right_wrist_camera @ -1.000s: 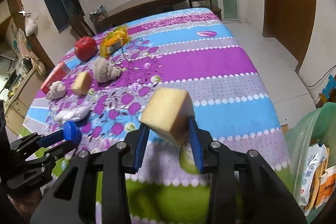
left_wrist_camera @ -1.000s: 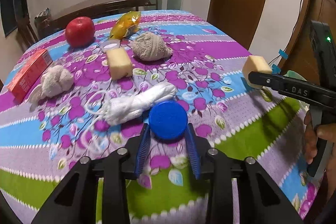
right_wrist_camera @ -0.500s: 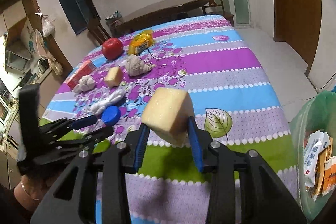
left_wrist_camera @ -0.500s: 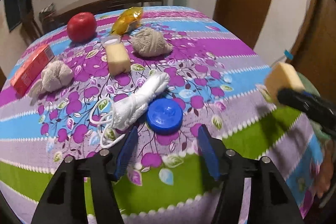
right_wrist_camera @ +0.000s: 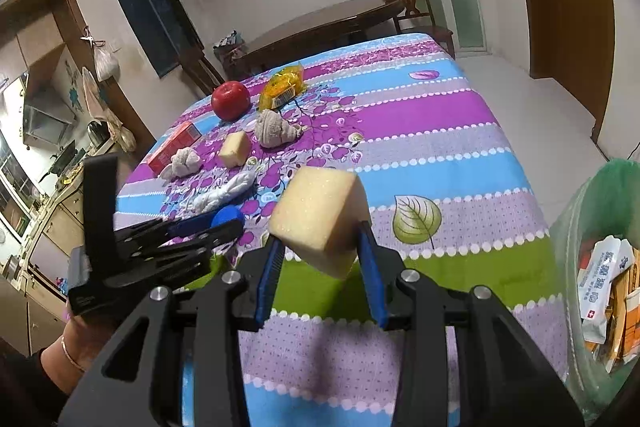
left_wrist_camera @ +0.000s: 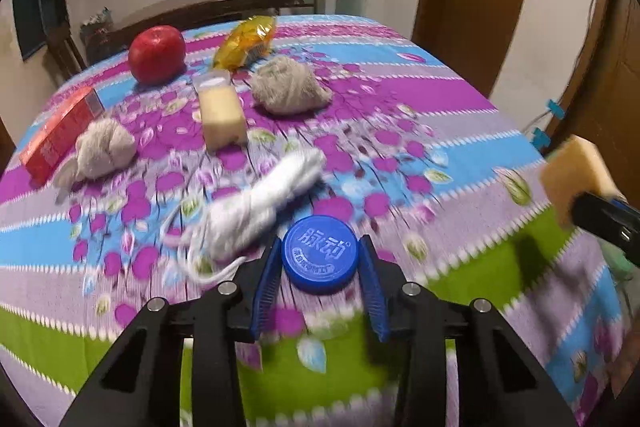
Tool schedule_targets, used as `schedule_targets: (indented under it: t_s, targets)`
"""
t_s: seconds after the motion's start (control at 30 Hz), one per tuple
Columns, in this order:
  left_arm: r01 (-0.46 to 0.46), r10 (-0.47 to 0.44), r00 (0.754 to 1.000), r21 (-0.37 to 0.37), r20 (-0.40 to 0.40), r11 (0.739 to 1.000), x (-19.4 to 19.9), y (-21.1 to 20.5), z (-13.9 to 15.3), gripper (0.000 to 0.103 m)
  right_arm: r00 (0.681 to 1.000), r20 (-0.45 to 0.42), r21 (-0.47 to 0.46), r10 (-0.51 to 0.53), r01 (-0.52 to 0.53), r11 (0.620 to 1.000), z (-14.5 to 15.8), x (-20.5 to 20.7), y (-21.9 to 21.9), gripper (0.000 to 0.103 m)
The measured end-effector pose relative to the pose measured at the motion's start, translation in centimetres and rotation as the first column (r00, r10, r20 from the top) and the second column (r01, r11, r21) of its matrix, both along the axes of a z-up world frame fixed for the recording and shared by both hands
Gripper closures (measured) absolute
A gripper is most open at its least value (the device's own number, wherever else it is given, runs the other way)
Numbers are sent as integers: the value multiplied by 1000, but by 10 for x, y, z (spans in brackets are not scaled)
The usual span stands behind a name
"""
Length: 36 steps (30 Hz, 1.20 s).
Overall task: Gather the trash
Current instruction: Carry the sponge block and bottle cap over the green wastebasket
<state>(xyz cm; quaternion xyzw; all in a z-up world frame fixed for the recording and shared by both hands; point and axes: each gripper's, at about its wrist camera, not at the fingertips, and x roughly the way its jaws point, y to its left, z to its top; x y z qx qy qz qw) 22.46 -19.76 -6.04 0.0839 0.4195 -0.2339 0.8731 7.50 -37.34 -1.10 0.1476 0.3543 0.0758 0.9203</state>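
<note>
Left gripper (left_wrist_camera: 320, 267): jaws closed against both sides of a blue bottle cap (left_wrist_camera: 319, 253), which sits between the pads at their tips, flat face up, printed side showing; a white rope bundle (left_wrist_camera: 260, 203) lies just left of the jaws on the tablecloth (left_wrist_camera: 420, 99), its long axis running diagonally up and right. Right gripper (right_wrist_camera: 320, 259): jaws pinching a yellow sponge block (right_wrist_camera: 320, 215), tilted, one corner pointing down between the pads; to the right of these jaws stands a green-lined bin (right_wrist_camera: 588, 203) holding paper packets and cartons (right_wrist_camera: 604, 275).
</note>
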Motion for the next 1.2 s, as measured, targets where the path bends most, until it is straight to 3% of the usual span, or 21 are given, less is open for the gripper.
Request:
schedule_targets:
  t_s: [0.23,0.47,0.77,1.2]
  targets:
    - [29,-30,999,-13,-42,999,-39,26,10,63,1000,0,-7,21,-21,1000,3,-8,6,67]
    - [36,-34,994,-12,101,999,-49,23,53,63,1000,26,-17,15,-14,1000,17,-14,10,69]
    - [37,-38,970,7,242,999,-39,-19,101,63,998,59,-52,-32,35,998,53,-26,-4,70]
    - [105,-112,947,37,302,994,-42,-86,125,63,987,91,-126,-133,144,982,103,-49,-50,70]
